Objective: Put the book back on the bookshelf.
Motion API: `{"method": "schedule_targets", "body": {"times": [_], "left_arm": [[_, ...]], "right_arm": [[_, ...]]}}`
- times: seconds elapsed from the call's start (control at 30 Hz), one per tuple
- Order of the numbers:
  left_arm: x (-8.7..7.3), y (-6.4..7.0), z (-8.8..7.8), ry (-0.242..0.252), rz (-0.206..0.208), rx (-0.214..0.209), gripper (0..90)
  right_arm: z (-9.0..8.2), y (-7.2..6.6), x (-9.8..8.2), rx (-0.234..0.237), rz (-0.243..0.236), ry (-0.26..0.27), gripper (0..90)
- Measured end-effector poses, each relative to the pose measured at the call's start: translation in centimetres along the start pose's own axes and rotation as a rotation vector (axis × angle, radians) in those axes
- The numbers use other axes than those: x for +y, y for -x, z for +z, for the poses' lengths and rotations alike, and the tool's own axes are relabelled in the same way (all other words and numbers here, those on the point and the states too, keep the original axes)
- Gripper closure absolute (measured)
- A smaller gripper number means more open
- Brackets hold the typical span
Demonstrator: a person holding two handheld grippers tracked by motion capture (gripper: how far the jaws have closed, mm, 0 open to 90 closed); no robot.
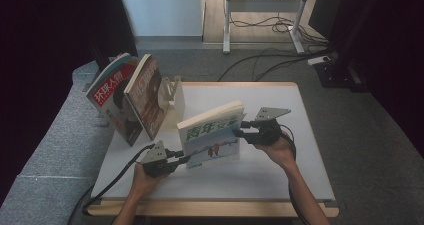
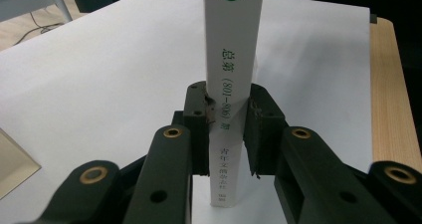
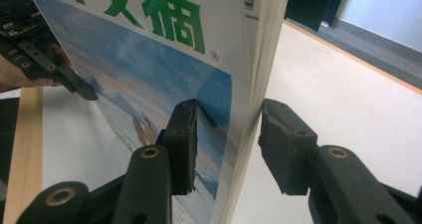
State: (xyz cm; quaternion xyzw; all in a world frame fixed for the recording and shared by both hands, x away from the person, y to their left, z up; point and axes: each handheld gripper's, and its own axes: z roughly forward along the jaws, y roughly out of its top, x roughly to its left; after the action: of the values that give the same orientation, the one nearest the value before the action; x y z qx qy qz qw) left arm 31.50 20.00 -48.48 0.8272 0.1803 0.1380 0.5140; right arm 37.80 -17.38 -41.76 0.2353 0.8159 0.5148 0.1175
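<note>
Item: thick paperback magazine [image 1: 212, 135], upright near the table [image 1: 280, 175] centre, right of the book rack [image 1: 170, 95]. Left gripper [image 1: 186, 159] pinches its spine foot; right gripper [image 1: 240, 130], jaws spread, straddles the page edge untouched. Likely moderately heavy, glossy, floppy; best gripped at the stiff spine.

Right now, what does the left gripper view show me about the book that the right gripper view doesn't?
Left gripper view: the book's white spine with printed characters and a green roundel at its top, clamped between the left tongs, which press on both sides.

Right gripper view: the blue cover with green characters and the page edges, standing between the right tongs; there is a gap at the page-edge side, so those tongs are not pressing.

Both: the same upright book over the white tabletop.
</note>
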Motion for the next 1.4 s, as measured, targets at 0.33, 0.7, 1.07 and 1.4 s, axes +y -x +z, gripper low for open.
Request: {"method": "schedule_targets", "body": {"times": [0.33, 0.7, 1.07, 1.4], "left_arm": [[1.0, -0.1, 0.1, -0.037, 0.006, 0.001, 70.2], [4.8, -0.4, 0.1, 0.0, 0.01, -0.003, 62.2], [9.6, -0.9, -0.6, -0.011, 0.013, 0.007, 57.2], [13.2, -1.2, -1.3, -0.017, -0.008, 0.002, 68.0]], "right_arm": [[-0.3, -0.1, -0.4, 0.016, 0.012, 0.025, 61.9], [-0.5, -0.3, -0.5, 0.013, 0.001, 0.024, 62.6], [-0.4, -0.3, -0.5, 0.006, 0.002, 0.028, 62.7], [-0.3, -0.3, -0.4, -0.004, -0.007, 0.018, 63.8]]}}
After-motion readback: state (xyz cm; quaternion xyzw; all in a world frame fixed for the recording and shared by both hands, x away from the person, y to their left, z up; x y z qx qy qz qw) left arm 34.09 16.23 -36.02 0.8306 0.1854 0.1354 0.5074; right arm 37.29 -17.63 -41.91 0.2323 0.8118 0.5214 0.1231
